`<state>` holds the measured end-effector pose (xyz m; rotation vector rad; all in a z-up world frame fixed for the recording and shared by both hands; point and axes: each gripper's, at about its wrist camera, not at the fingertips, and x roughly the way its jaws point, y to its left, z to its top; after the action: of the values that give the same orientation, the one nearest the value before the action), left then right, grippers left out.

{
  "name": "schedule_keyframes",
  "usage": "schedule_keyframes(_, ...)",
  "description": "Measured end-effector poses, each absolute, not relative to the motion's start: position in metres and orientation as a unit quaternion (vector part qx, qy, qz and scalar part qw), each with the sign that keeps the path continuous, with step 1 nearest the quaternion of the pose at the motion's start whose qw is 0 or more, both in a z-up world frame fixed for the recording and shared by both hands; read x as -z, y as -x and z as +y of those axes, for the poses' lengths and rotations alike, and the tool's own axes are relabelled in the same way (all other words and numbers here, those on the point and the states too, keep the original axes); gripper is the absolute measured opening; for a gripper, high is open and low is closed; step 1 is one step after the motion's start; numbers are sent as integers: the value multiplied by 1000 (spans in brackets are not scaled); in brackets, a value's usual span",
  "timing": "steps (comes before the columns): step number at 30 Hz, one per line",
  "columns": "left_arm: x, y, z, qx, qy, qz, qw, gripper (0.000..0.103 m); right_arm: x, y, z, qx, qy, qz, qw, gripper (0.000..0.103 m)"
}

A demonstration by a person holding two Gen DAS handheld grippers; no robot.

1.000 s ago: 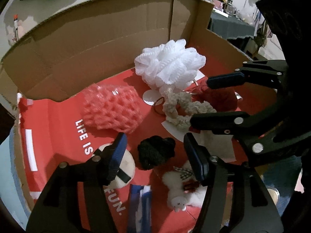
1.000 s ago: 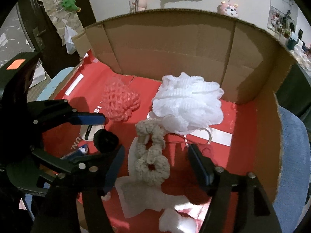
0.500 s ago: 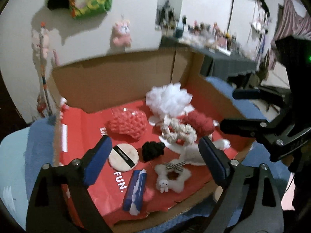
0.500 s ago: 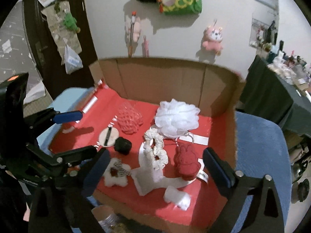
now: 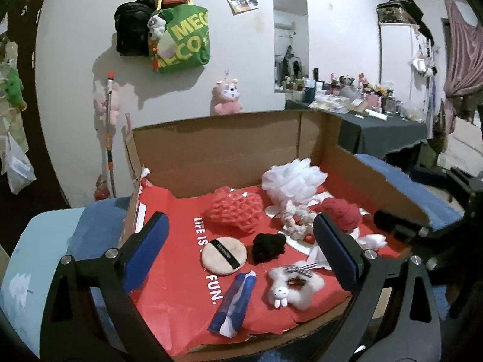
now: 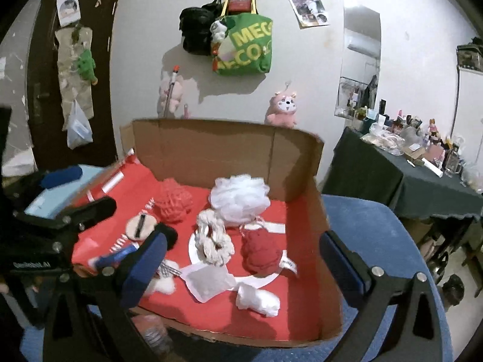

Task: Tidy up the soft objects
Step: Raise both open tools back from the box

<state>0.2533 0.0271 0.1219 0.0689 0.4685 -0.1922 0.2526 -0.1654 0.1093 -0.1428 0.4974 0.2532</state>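
Soft toys: white puff [image 5: 294, 178], red bunny [image 6: 260, 249] lying in cardboard box [image 6: 223, 147]
Left gripper [image 5: 241, 253]: spread wide, empty
Right gripper [image 6: 241, 264]: spread wide, empty

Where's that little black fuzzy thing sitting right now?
In the left wrist view, the black fuzzy thing lies mid-box on the red liner, just right of the round powder puff and below the pink mesh sponge.

Loofah [image 5: 294, 178] behind scrunchie [image 5: 297, 222], inside box [image 5: 217, 150]

1 cardboard box [image 5: 229, 147], 1 white pouf [image 5: 292, 178], 1 coral mesh sponge [image 5: 234, 209], 1 black scrunchie [image 5: 268, 247], 1 powder puff [image 5: 223, 255], 2 grippers, left [image 5: 241, 253] and right [image 6: 241, 268]
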Motion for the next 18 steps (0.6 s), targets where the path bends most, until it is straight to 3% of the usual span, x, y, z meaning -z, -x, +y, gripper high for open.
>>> schedule_keyframes(18,-88,-256,28,76,-10,244,967,98,-75,-260,-177,-104,32,251,962,103)
